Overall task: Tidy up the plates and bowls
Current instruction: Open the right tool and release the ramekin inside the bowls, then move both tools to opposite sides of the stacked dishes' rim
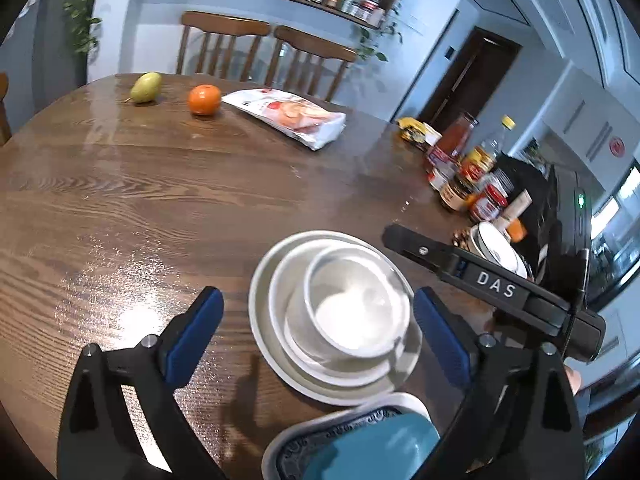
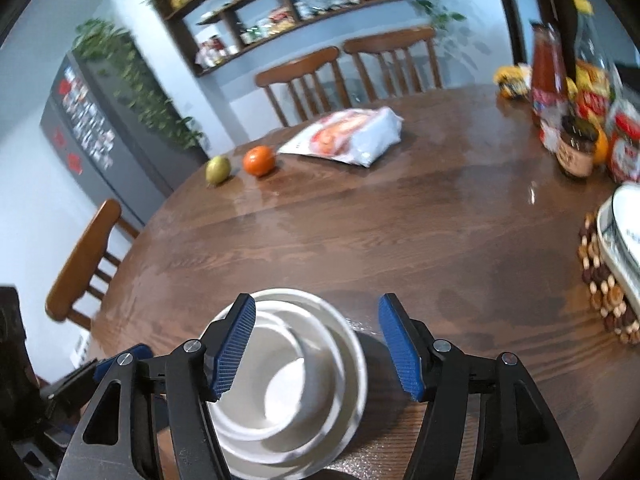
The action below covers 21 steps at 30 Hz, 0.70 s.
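A white bowl [image 1: 354,306] sits nested in white plates [image 1: 280,364] on the wooden table [image 1: 160,200]. My left gripper [image 1: 316,336] is open, its blue pads on either side of the stack and above it. A patterned plate with a teal bowl [image 1: 376,446] lies at the near edge below it. In the right wrist view the same stack [image 2: 288,384] lies under my open right gripper [image 2: 318,356], whose left pad overlaps the rim. The right gripper also shows in the left wrist view as a black bar [image 1: 496,284].
A pear [image 1: 146,87], an orange [image 1: 204,99] and a snack bag [image 1: 288,114] lie at the far side. Jars and bottles [image 1: 468,172] crowd the right edge. A blue-rimmed plate [image 2: 624,236] rests on a beaded trivet [image 2: 604,288]. Chairs stand behind the table.
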Each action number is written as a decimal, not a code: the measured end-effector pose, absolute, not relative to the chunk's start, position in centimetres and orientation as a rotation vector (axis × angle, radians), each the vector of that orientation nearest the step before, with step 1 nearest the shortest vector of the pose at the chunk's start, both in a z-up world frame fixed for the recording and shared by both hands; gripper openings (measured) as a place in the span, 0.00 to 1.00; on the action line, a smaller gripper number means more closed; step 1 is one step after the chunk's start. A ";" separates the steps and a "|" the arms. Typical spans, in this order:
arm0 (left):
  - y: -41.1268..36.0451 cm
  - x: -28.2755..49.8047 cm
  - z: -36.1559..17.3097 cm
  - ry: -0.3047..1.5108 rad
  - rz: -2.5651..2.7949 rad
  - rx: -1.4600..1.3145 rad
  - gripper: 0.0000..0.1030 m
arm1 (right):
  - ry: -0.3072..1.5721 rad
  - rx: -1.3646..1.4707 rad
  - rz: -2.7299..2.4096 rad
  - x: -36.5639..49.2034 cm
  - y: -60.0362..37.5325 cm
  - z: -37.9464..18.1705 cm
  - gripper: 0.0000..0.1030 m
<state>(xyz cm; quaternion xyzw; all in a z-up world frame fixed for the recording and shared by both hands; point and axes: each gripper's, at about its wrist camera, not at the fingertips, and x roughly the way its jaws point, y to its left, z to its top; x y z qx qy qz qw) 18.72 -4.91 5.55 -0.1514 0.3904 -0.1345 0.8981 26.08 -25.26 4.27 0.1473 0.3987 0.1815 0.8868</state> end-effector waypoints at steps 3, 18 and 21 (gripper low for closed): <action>-4.5 19.1 5.1 0.838 -0.252 -0.348 0.93 | 0.833 0.340 0.352 26.5 -25.8 3.9 0.68; -0.7 20.1 3.2 0.849 -0.183 -0.485 0.93 | 0.836 0.477 0.380 26.9 -26.9 3.1 0.82; -0.6 19.3 2.8 0.797 -0.247 -0.501 0.93 | 0.840 0.496 0.391 27.1 -26.9 2.8 0.82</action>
